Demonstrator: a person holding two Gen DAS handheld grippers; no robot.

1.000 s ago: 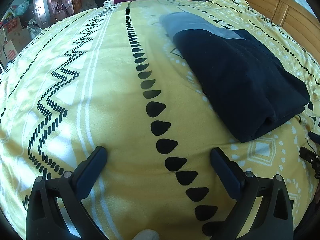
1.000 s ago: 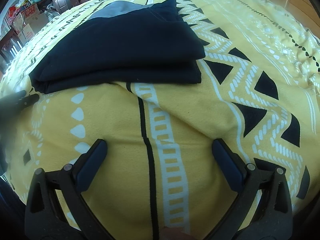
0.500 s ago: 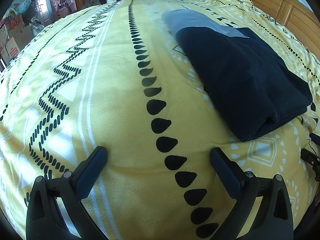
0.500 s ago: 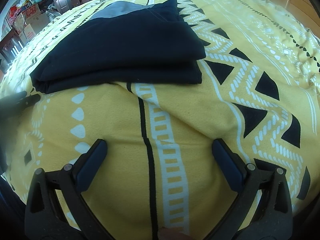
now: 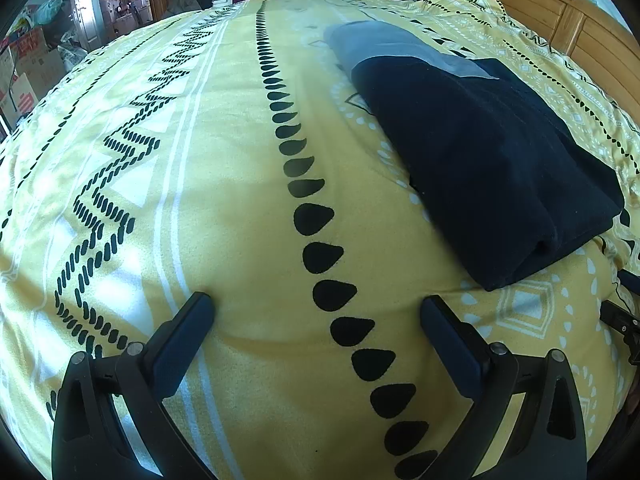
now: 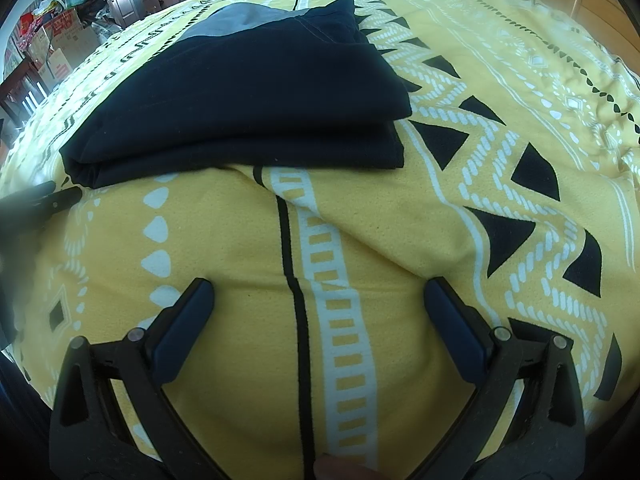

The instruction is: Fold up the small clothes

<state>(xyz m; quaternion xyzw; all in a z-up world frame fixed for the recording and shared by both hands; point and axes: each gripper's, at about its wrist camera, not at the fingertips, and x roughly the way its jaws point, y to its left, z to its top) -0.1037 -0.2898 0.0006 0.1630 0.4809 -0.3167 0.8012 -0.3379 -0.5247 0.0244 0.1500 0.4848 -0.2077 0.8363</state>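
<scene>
Both tongs are seen spread wide, nothing pinched. Left tongs (image 5: 316,308) and right tongs (image 6: 318,296) are held low over the blanket (image 5: 224,200), clear of the garment.

Garment (image 5: 488,168): dark navy with a grey panel at the far end, folded into a thick rectangle on the bed. From the left wrist it is seen at 1–2 o'clock, well apart from the tips. From the right wrist it (image 6: 248,96) is seen at 11–12 o'clock, its near edge just ahead of the tips. Two stacked layers are visible at that edge, the top one set back from the lower.

The fold is judged close to finished; at most one more fold or a tidy-up is left.

Risks:
- Only the top layer could be caught at the near edge. The stack would be peeled open and the fold lost.
- Blanket could be pinched along with the garment. A soft ridge (image 6: 360,232) is raised between the right tongs and the garment edge, so pile is easily grabbed if the tips are driven in low.
- If one corner is lifted ahead of the other, the rectangle would be skewed.
- Left tongs are far off to the side; a long reach across would be needed, and the folded edge could be dragged.
- Thick fabric may spring back if released without being pressed flat.
</scene>
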